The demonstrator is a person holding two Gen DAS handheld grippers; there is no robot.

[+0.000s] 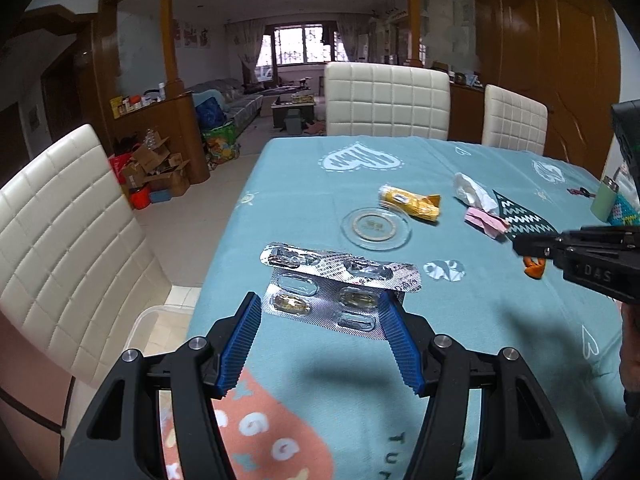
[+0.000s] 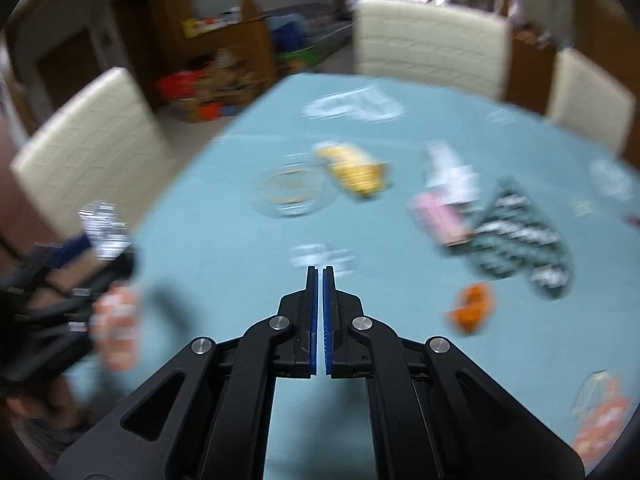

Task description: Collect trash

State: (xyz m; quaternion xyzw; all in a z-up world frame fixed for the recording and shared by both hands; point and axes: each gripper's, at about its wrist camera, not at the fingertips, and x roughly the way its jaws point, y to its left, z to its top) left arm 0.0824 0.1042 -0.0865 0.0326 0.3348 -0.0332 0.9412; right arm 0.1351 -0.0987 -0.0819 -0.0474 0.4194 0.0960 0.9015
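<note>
Blister packs (image 1: 340, 284), two overlapping foil sheets, lie near the desk (image 1: 500, 320) edge between the spread left tongs (image 1: 320, 304); closing on both sheets together, low, should lift them cleanly; right tongs (image 2: 319, 276) hover pressed together, empty, near orange peel (image 2: 472, 308).

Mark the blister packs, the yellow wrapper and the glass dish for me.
blister packs (image 1: 320, 308), left wrist view, on the lower foil sheet.
yellow wrapper (image 1: 408, 202), left wrist view, mid-body.
glass dish (image 1: 352, 236), left wrist view, near rim.
</note>
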